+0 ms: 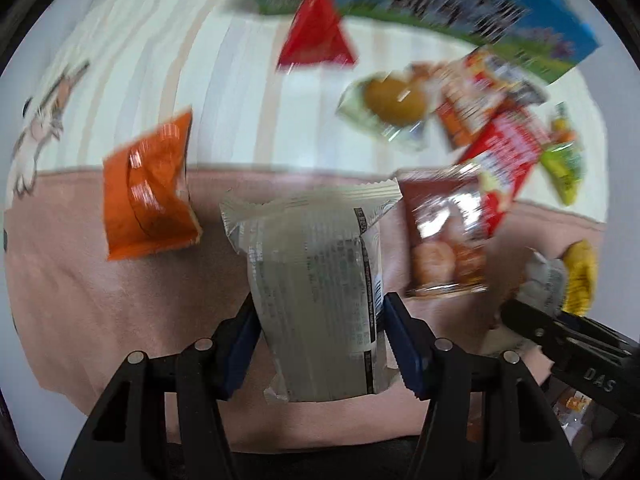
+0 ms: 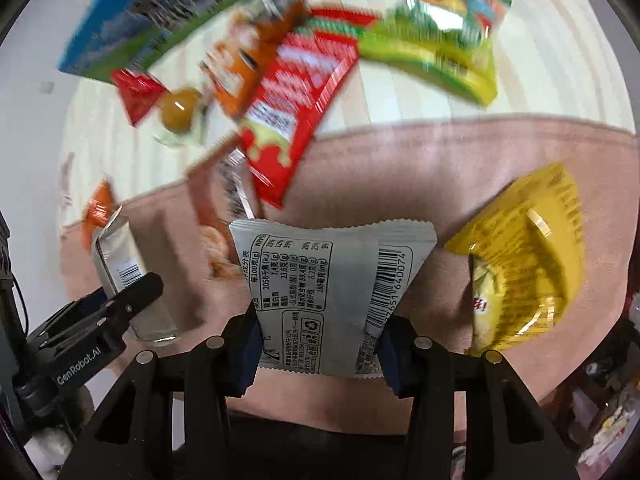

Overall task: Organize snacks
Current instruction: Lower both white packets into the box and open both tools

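My left gripper [image 1: 320, 320] is shut on a silver snack packet [image 1: 316, 280], held above the pink cloth [image 1: 100, 300]. My right gripper [image 2: 320, 340] is shut on a second silver snack packet [image 2: 332, 284] with a barcode and nutrition label facing me. Each gripper shows in the other's view: the right one at the lower right in the left wrist view [image 1: 520, 312], the left one with its packet at the lower left in the right wrist view [image 2: 132, 296]. Both views are motion-blurred.
Loose snacks lie around: an orange packet [image 1: 148, 188], a red triangular packet [image 1: 318, 32], a clear-wrapped bun [image 1: 392, 100], red packets [image 1: 504, 152], a brown packet [image 1: 444, 232], a yellow packet [image 2: 528, 256], a green-yellow packet [image 2: 444, 36]. A blue-green box [image 1: 460, 4] stands at the back.
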